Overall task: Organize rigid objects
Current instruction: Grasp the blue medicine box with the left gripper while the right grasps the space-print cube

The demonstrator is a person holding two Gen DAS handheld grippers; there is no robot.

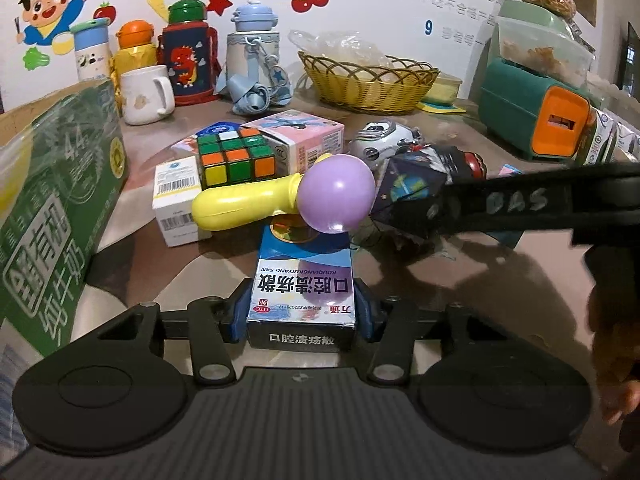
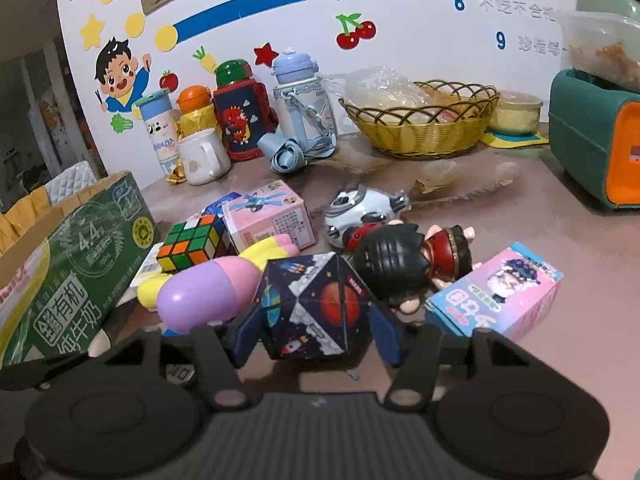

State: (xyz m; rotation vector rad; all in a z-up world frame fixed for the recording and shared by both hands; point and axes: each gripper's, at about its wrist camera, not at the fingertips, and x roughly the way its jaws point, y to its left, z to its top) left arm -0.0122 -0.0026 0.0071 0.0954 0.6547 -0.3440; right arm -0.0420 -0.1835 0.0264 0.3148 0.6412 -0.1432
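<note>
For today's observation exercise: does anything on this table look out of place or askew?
Yes. The black-haired figurine lies toppled among the boxes, and the yellow-handled toy rests tilted across the blue medicine box rather than flat on the table.

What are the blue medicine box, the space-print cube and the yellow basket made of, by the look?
Blue medicine box: printed cardboard, slightly glossy; sharp folded edges, flat panels.
Space-print cube: probably plastic or laminated card, glossy print; creased panel seams leave it open.
Yellow basket: woven wicker or plastic imitation; open lattice rim, matte strands.
</note>
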